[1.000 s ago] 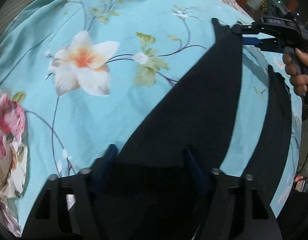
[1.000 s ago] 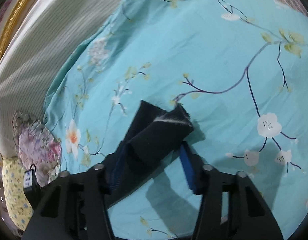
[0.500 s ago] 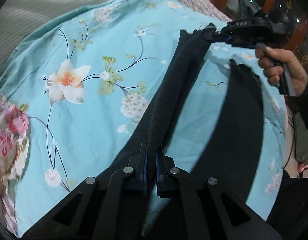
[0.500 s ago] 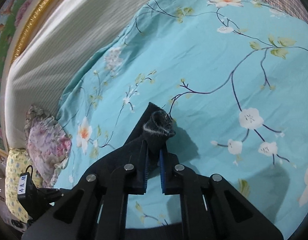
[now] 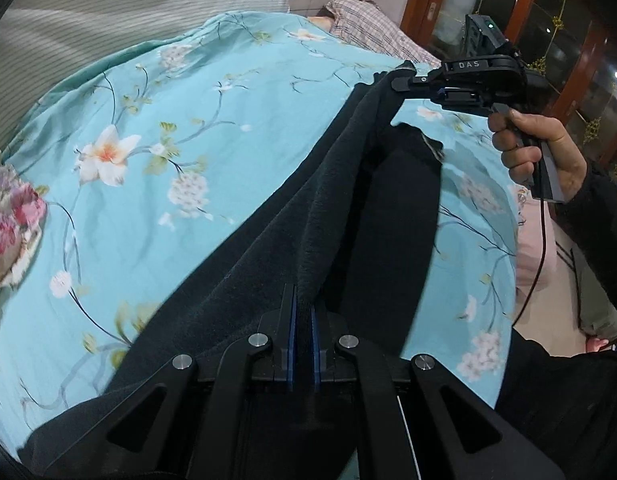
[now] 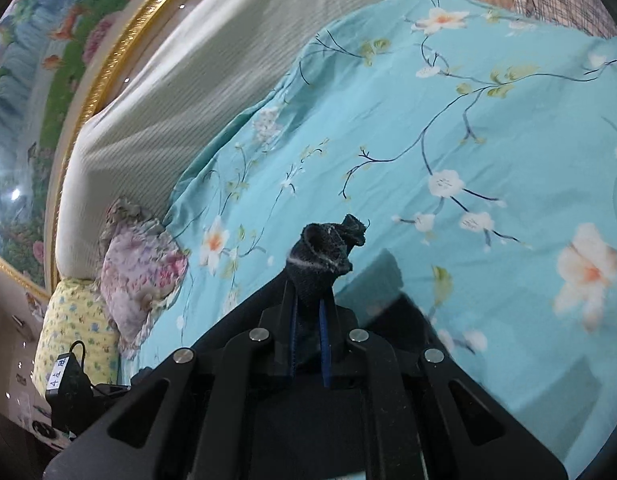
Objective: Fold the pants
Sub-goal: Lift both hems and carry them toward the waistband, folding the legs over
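A striped headboard (image 5: pixel 128 12) bounds the bed's far left; open turquoise sheet (image 5: pixel 196 208) spreads from it to the pants (image 5: pixel 388 216). One pair of black pants, two legs: one raised taut, one flat on the sheet. The left gripper (image 5: pixel 302 320) is clamped on the raised leg's edge; the right gripper (image 6: pixel 308 312) pinches its bunched cuff.

Your lighting is even and fairly bright across the bedspread (image 5: pixel 228 208). Fisheye bending curves both views, with dark vignetted corners. Motion blur smears the left edge of your left wrist view and the lower right of the right. Glare spots dot the framed painting (image 6: pixel 24 92). The black pants (image 5: pixel 348 208) show little detail.
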The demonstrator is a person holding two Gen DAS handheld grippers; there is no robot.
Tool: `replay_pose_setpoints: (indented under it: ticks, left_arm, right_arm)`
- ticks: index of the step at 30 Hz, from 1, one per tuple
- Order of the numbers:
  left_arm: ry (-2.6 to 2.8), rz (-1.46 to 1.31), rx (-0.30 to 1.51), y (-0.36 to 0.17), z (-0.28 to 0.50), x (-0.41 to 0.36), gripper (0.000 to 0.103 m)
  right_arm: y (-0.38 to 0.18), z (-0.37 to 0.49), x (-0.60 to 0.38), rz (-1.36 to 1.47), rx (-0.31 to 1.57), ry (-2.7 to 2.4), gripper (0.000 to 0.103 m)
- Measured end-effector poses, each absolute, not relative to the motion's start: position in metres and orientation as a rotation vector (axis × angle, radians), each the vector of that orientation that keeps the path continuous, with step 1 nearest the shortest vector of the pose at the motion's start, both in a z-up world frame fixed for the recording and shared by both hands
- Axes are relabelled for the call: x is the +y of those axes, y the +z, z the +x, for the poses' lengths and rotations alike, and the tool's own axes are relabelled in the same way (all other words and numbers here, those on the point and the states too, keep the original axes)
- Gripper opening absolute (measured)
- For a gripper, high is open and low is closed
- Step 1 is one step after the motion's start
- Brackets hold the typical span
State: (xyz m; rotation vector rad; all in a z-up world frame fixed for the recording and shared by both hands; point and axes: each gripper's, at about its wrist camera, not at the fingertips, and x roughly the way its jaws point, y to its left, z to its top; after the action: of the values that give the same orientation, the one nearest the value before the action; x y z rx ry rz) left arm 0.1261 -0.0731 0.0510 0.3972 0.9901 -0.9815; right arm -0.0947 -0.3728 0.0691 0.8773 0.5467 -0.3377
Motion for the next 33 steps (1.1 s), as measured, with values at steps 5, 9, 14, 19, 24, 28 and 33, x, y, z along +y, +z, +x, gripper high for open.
replay_pose_setpoints:
  ticks: [5, 9, 14, 19, 24, 28, 33]
  left_arm:
    - [-0.964, 0.392, 1.013, 0.038, 0.107, -0.074, 0.004]
    - [-0.958, 0.365, 1.019, 0.034, 0.097, -0.074, 0.004]
    - [-0.957, 0.372, 1.026, 0.025, 0.082, -0.075, 0.004]
    - [-0.944, 0.355, 1.051, 0.012, 0.079, -0.076, 0.006]
    - [-0.939, 0.325, 1.1, -0.005, 0.075, -0.074, 0.019]
    - [-0.927, 0.298, 1.085, -0.005, 0.062, -0.065, 0.03]
    - [-0.879, 0.219, 1.068, 0.005, 0.055, -0.042, 0.038]
  right_arm:
    - [0.052, -0.12, -0.367, 0.895, 0.568, -0.348, 0.01]
    - [0.037, -0.135, -0.363, 0.923, 0.573, -0.364, 0.01]
    - [0.028, -0.145, -0.358, 0.93, 0.571, -0.382, 0.01]
    - [0.018, -0.148, -0.358, 0.944, 0.595, -0.403, 0.012]
    - [0.016, -0.163, -0.354, 0.954, 0.603, -0.448, 0.02]
    - [0.027, -0.177, -0.346, 0.898, 0.603, -0.512, 0.031]
    - [0.048, -0.19, -0.329, 0.846, 0.515, -0.506, 0.043]
